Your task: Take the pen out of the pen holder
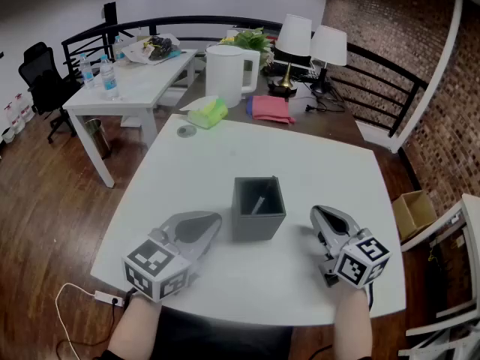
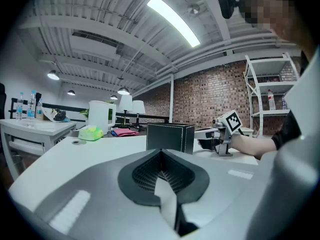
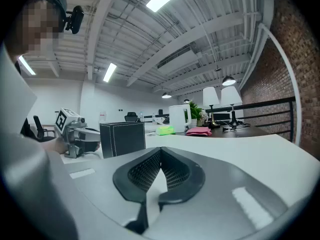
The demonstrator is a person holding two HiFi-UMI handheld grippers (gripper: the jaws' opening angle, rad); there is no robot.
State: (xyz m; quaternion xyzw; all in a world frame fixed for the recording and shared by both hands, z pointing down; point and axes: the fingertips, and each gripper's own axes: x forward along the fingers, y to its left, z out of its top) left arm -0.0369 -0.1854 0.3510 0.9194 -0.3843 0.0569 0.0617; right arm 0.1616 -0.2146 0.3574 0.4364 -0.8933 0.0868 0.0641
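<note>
Sitting dead centre on the white worktop (image 1: 225, 156), the dark pen holder (image 1: 259, 210) has the pen (image 1: 259, 203) leaning inside it. Left gripper (image 1: 201, 227) sits just left of the holder, right gripper (image 1: 328, 223) just right of it, neither touching it. Both have their fingers pressed together with nothing between them.

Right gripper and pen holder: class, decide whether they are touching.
Apart. The head view shows a strip of bare white table between the right gripper and the pen holder.
</note>
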